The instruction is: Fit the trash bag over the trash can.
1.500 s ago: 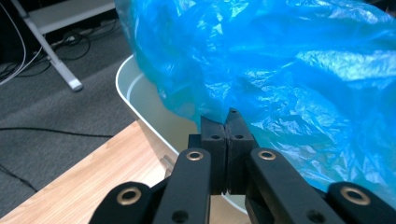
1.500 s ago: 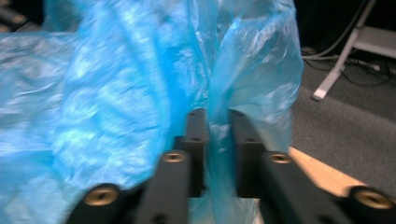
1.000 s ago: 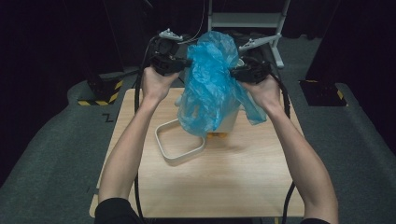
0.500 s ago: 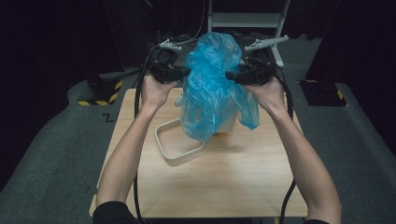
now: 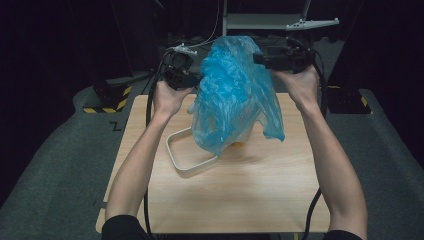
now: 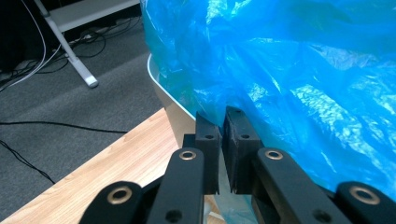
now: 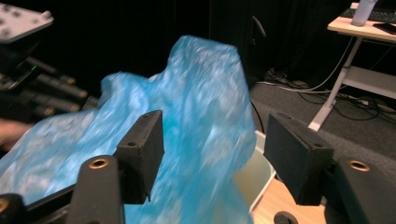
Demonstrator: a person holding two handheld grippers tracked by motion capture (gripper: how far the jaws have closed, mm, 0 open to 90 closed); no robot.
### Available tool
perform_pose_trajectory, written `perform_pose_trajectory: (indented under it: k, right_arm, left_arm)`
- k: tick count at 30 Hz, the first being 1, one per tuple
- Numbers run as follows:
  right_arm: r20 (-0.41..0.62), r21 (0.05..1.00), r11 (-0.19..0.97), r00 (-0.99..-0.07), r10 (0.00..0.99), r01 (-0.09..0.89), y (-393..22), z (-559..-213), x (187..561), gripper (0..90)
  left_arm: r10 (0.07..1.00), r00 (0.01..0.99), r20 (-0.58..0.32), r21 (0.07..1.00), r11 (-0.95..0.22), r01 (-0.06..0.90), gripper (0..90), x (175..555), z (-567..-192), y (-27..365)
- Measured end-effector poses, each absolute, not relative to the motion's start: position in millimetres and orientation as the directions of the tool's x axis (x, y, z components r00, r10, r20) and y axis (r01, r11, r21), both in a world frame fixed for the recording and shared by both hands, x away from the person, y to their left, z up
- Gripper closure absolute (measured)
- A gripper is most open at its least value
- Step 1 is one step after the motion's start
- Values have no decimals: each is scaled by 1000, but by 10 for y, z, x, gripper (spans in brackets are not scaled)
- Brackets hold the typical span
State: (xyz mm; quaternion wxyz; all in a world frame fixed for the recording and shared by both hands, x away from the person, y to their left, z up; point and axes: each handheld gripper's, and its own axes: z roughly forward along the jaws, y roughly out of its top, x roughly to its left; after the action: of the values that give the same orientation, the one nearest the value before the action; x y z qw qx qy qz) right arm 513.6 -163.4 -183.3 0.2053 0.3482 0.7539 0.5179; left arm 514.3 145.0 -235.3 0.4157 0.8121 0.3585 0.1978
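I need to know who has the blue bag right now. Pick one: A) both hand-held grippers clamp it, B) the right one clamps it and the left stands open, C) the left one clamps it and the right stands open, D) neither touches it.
C: the left hand-held gripper pinches the blue bag, while the right hand-held gripper has just been opening and its jaws stand apart.

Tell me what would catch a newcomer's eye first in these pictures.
The crinkled blue plastic bag stands out first, billowing over a white bin at the far middle of the wooden table. The left gripper is shut on the bag's edge beside the bin's rim, while the right gripper has just been opening, its jaws wide apart and the bag beyond them. A white frame lies flat beside the bin.
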Motion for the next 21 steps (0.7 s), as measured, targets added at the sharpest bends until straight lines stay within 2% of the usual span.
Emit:
perform_pose_trajectory:
  k: [1, 3, 4, 6, 8, 11, 14, 17, 19, 21]
  right_arm:
    - [52, 923, 221, -672, 739, 315, -1613, -1834, 5169, 442]
    - [49, 917, 235, -676, 735, 322, -1556, -1862, 5252, 600]
    - [41, 905, 262, -681, 731, 336, -1515, -1905, 5301, 721]
    - [32, 887, 299, -691, 722, 352, -1480, -1973, 5324, 835]
    - [3, 867, 347, -700, 714, 358, -1463, -2057, 5306, 894]
    - [-31, 825, 420, -712, 701, 379, -1454, -2169, 5266, 900]
    - [-41, 796, 461, -725, 688, 392, -1439, -2254, 5234, 900]
    - [-50, 770, 500, -745, 666, 396, -1384, -2321, 5202, 900]
    - [-47, 756, 516, -752, 657, 403, -1351, -2350, 5184, 879]
    - [-37, 771, 497, -750, 661, 399, -1375, -2335, 5176, 771]
  left_arm:
    - [745, 667, 26, 817, -400, 416, 848, 5140, -2350, 1447]
    - [740, 672, 28, 818, -403, 410, 847, 5125, -2342, 1448]
    - [737, 675, 27, 821, -402, 405, 843, 5117, -2337, 1451]
    - [734, 679, 19, 837, -383, 390, 815, 5090, -2314, 1469]
    - [734, 680, 2, 858, -350, 375, 737, 5068, -2285, 1496]
    - [744, 669, -12, 894, -292, 340, 608, 5026, -2229, 1532]
    - [746, 666, -15, 906, -271, 325, 567, 5025, -2210, 1523]
    - [745, 667, -12, 898, -285, 334, 593, 5073, -2233, 1467]
    - [736, 676, -18, 893, -293, 343, 645, 5108, -2262, 1425]
    - [726, 688, -13, 884, -312, 347, 713, 5134, -2292, 1383]
